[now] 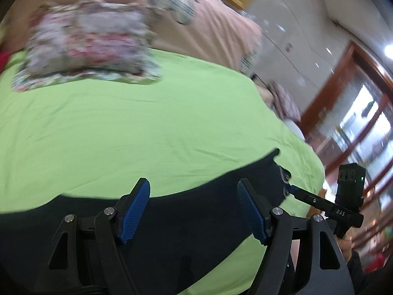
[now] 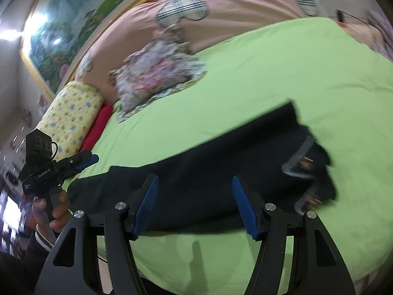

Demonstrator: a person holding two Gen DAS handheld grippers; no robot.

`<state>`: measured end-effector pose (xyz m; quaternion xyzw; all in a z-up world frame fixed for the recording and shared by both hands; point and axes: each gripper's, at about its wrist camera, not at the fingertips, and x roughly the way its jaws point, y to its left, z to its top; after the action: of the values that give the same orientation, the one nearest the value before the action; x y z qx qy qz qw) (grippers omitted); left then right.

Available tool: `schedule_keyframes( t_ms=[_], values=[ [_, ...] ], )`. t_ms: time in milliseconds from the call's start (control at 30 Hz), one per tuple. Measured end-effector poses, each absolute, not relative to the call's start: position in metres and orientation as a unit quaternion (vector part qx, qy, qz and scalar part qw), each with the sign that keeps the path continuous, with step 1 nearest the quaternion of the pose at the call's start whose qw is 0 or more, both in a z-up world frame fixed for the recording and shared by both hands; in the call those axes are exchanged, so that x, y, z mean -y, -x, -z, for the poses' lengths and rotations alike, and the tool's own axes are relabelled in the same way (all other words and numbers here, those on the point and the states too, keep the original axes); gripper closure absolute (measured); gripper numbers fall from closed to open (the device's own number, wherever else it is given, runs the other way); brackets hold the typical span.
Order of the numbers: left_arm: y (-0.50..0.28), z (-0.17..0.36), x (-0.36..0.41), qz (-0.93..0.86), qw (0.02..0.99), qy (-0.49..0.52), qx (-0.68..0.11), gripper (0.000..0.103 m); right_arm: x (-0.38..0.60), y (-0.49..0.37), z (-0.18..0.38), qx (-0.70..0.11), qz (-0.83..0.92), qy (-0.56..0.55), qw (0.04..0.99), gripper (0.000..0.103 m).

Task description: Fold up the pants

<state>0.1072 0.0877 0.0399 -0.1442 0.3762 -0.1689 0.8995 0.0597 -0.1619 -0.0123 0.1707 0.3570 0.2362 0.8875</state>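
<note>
The dark navy cloth pants [image 2: 208, 167] lie on the bed, spread over the light green cotton sheet [image 2: 307, 78], close to the near edge. In the right wrist view they make one long narrow band that runs from about 8 o'clock to 3 o'clock. The waist end, with a grey inner band and small brass-coloured buttons, sits crumpled at 3 o'clock. It seems the two legs are already laid one over the other, so I judge the lengthwise fold as done. The folds across the length are still left, and the waist needs smoothing.

The left tool [image 1: 194, 211] is open, its blue ribbed pads apart above the dark cloth, with nothing between them. The right tool [image 2: 195, 206] is open too and holds nothing; it hovers over the middle of the band.

The pants fabric looks thick, matte and soft, with a rather straight far edge. The sheet is thin and smooth, with fine creases. At 11 o'clock a flowered pillow with a frilled edge [image 2: 157, 73] rests on the sheet, blurred. Behind it lies a pink quilt with checked patches [image 2: 233, 7], and at 9 o'clock a yellow printed bolster [image 2: 71, 113].
</note>
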Motion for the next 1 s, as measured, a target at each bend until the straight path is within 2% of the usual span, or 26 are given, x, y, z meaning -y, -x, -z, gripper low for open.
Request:
schedule_keyframes(
  t_ms=[400, 800, 867, 933, 967, 1000],
  values=[
    [-0.166, -0.034, 0.005, 0.255, 0.869, 0.082, -0.416, 0.028, 0.211, -0.059, 0.028, -0.349, -0.178, -0.213, 0.895, 0.04],
    [-0.207, -0.026, 0.031, 0.277, 0.849, 0.058, -0.446, 0.027, 0.228, -0.092, 0.055, -0.356, -0.16, -0.272, 0.879, 0.04],
    [-0.214, -0.025, 0.037, 0.281, 0.845, 0.053, -0.451, 0.027, 0.23, -0.095, 0.056, -0.352, -0.16, -0.28, 0.879, 0.05],
    [-0.221, -0.022, 0.044, 0.286, 0.841, 0.05, -0.457, 0.027, 0.232, -0.098, 0.058, -0.352, -0.158, -0.287, 0.877, 0.068],
    [-0.224, -0.021, 0.047, 0.29, 0.838, 0.049, -0.46, 0.027, 0.233, -0.097, 0.058, -0.352, -0.158, -0.289, 0.876, 0.073],
    [-0.226, -0.021, 0.05, 0.293, 0.836, 0.048, -0.462, 0.027, 0.233, -0.096, 0.058, -0.351, -0.157, -0.288, 0.877, 0.086]
  ],
)
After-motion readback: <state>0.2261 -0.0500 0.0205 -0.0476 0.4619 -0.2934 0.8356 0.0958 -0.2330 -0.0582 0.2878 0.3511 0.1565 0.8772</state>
